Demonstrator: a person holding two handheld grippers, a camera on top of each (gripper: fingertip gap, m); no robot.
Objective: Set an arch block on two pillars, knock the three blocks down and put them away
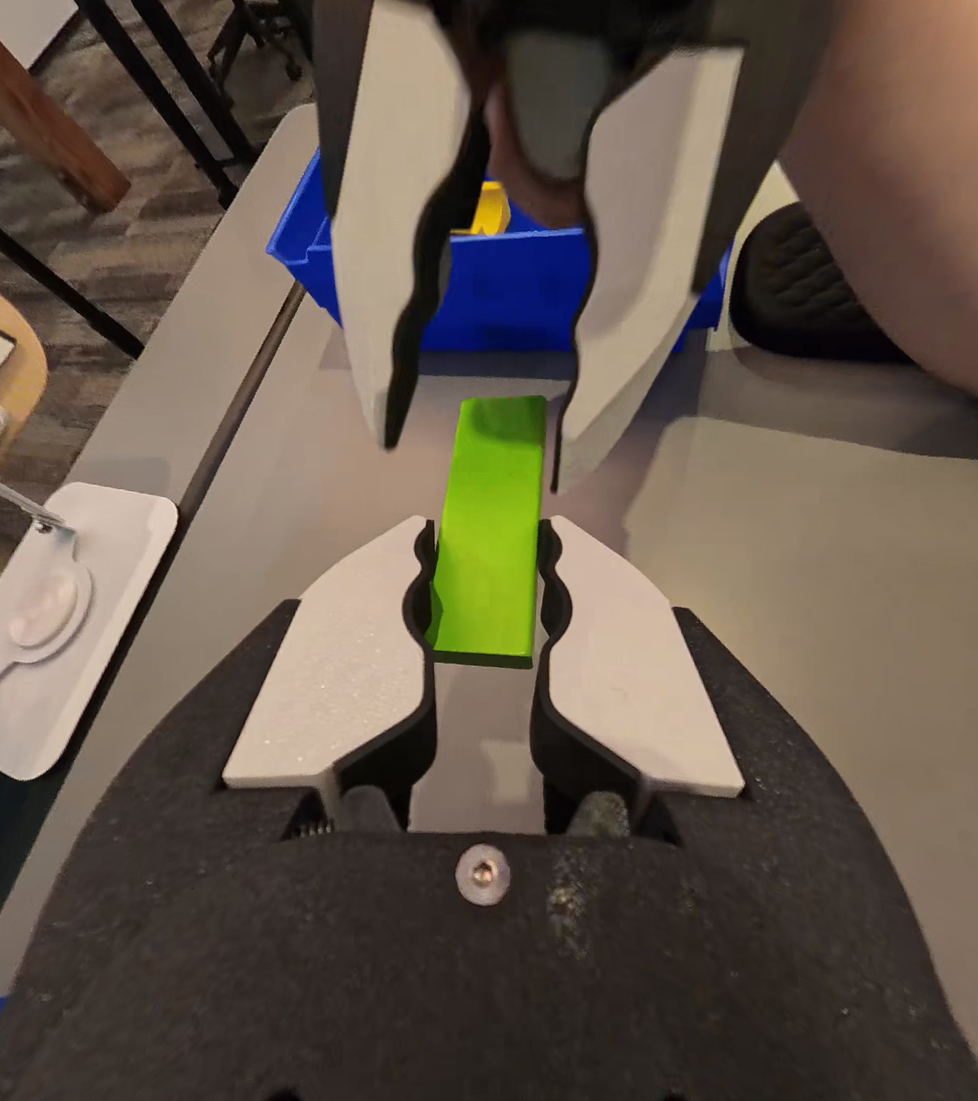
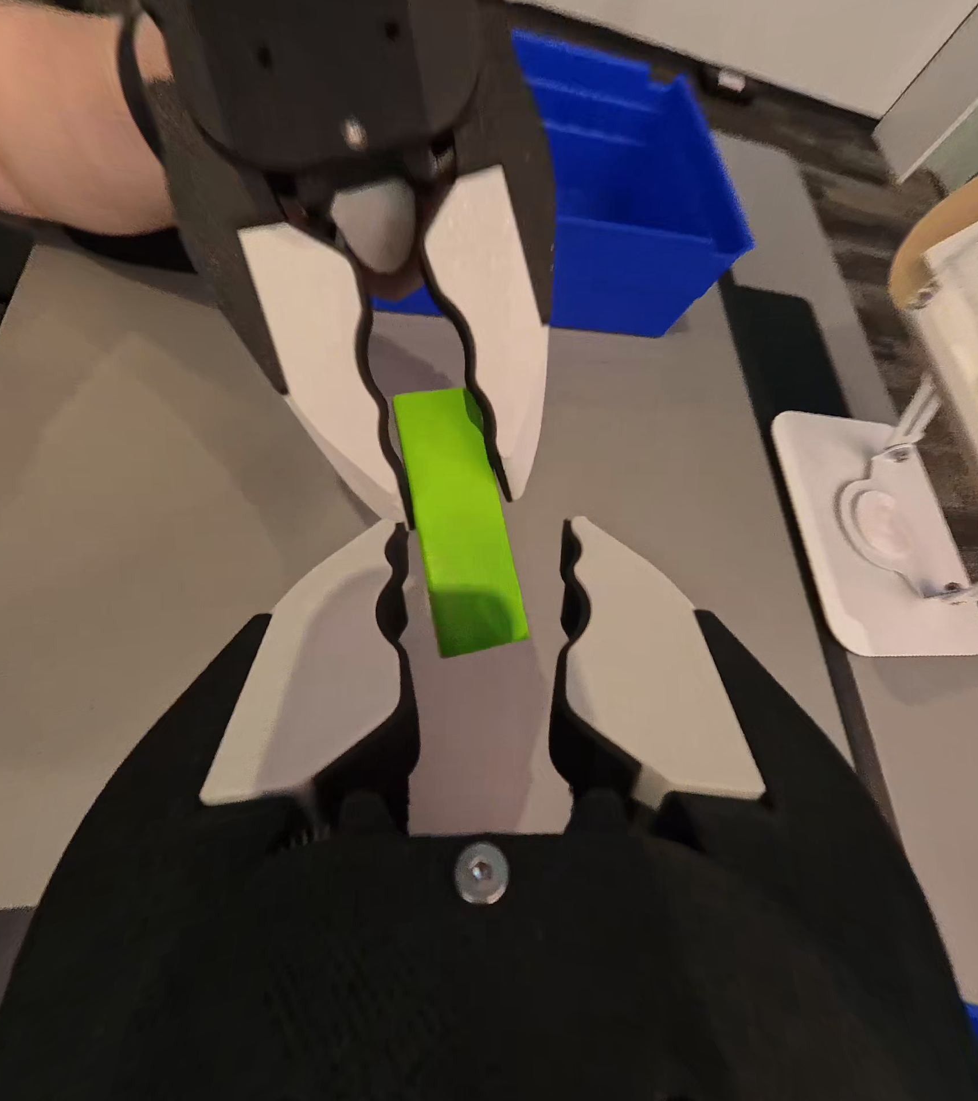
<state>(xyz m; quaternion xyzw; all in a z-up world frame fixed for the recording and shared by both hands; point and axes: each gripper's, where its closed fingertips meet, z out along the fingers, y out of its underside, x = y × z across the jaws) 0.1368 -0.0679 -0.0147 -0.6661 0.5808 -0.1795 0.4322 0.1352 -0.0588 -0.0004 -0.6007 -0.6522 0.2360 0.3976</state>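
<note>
the left gripper point(image 1: 483, 527) is clenched on one end of the green block point(image 1: 489, 530) above the grey table point(image 1: 802, 596), while the right gripper point(image 2: 480, 530) faces it with released jaws around the other end, near the blue bin point(image 1: 504, 292).

Green block point(image 1: 489, 536) in left gripper point(image 1: 485, 524)

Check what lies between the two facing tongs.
The green block, one end clamped by the left tongs, the other inside the open right tongs; both wrist views show it.
</note>
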